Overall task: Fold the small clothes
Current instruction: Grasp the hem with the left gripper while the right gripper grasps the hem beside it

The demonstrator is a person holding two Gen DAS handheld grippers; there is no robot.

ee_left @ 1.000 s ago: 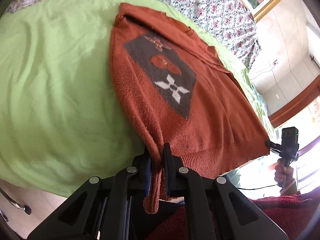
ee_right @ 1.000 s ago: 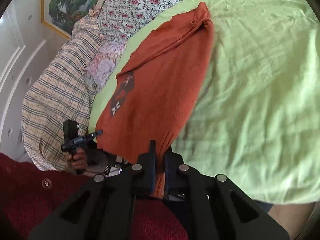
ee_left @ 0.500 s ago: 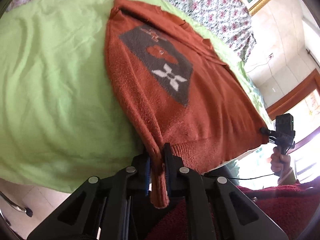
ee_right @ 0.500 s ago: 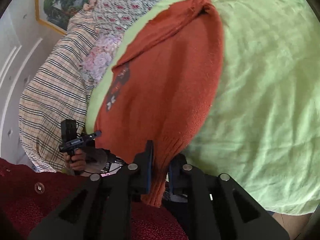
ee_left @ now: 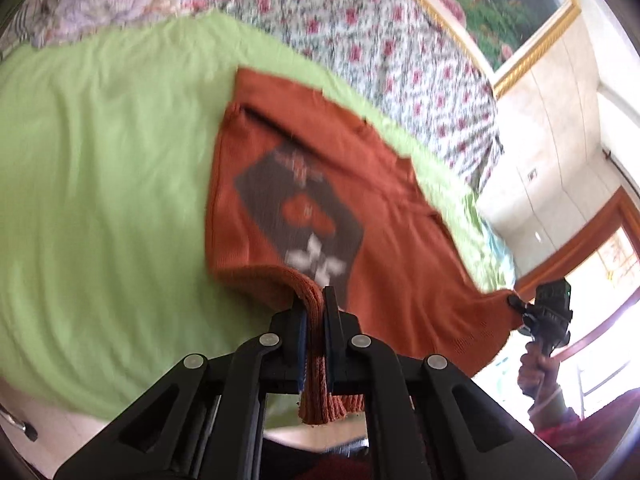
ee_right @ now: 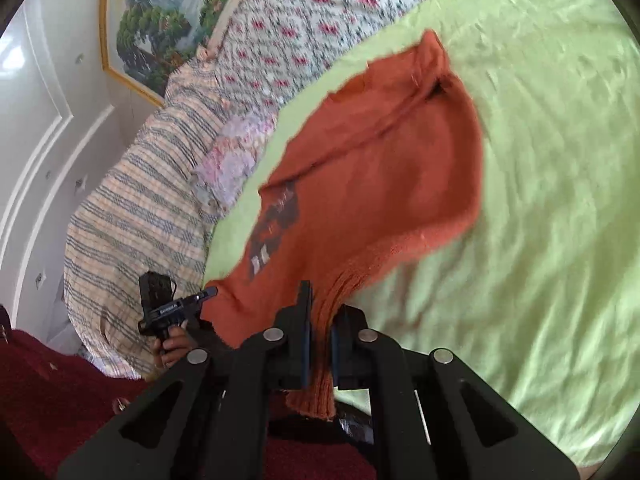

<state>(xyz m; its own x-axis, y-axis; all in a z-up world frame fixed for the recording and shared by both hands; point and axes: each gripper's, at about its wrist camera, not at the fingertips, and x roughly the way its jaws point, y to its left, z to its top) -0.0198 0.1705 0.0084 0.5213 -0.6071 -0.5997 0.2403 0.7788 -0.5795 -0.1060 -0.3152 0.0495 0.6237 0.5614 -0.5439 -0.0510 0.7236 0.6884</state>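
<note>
So there's this rust-orange knit sweater (ee_left: 384, 216) lying mostly spread on a bed with a lime green sheet (ee_left: 100, 184), and the person is holding its ribbed bottom hem up off the sheet at both corners. The left gripper (ee_left: 314, 304) is pinching one hem corner, jaws pressed tight on the knit, with a bit of ribbing hanging out below them. The right gripper (ee_right: 320, 308) is doing the same thing at the other corner, jaws clamped on the ribbing and a flap dangling under. The hem end is curling over toward the grey diamond patch (ee_left: 300, 216) with the white flower on the sweater's front, while the collar end is lying flat on the sheet further up the bed. Everything's kinda blurry. Past the sheet there's a rose-print floral quilt (ee_left: 360, 40), a plaid blanket (ee_right: 140, 208) bunched at one side, and a gold-framed painting (ee_right: 160, 20) hanging on the wall. The person's dark red sleeve (ee_right: 48, 392) is showing near the bottom.
</note>
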